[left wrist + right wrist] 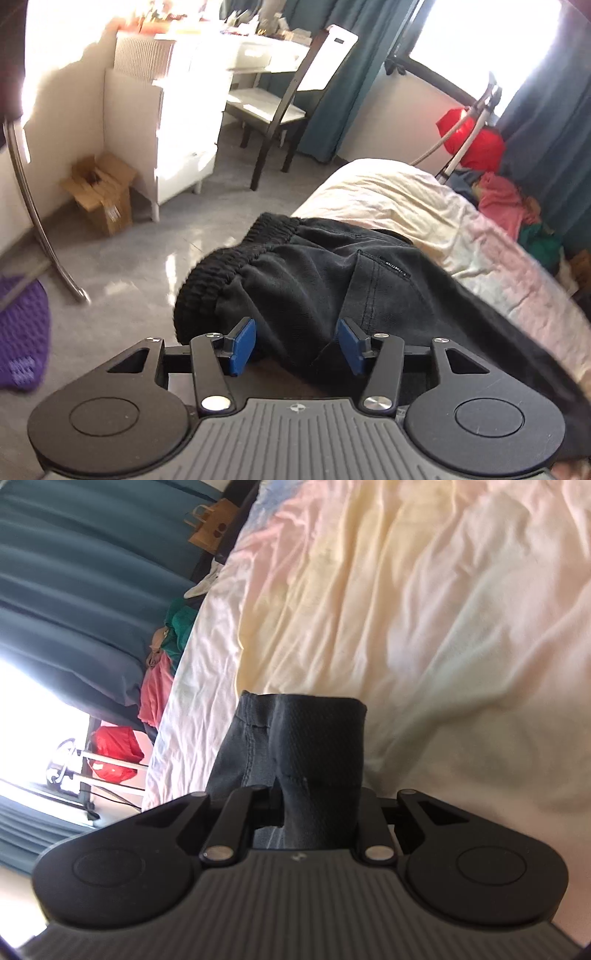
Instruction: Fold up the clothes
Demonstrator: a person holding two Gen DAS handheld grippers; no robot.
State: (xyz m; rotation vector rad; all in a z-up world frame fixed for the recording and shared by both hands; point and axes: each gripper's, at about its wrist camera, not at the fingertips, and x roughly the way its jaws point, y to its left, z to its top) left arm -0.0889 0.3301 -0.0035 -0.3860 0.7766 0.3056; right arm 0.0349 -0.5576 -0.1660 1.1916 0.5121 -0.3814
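Black pants (317,266) with a ribbed elastic waistband (236,258) hang over the near end of the bed (406,199). My left gripper (297,343) is open, its blue pads (242,345) spread wide on either side of bunched black cloth just below the waistband. In the right wrist view a dark stitched end of the pants (303,746) rises up from my right gripper (314,797), which is shut on it. The cloth covers the right fingertips. The pale crumpled bedsheet (424,609) fills the background behind that end.
A white dresser (177,122) and a cardboard box (99,192) stand at the left, with a chair (288,103) at a desk beyond. Loose coloured clothes (506,199) and a red bag (472,140) lie beside the bed by the teal curtains (74,572). A purple mat (22,332) lies on the grey floor.
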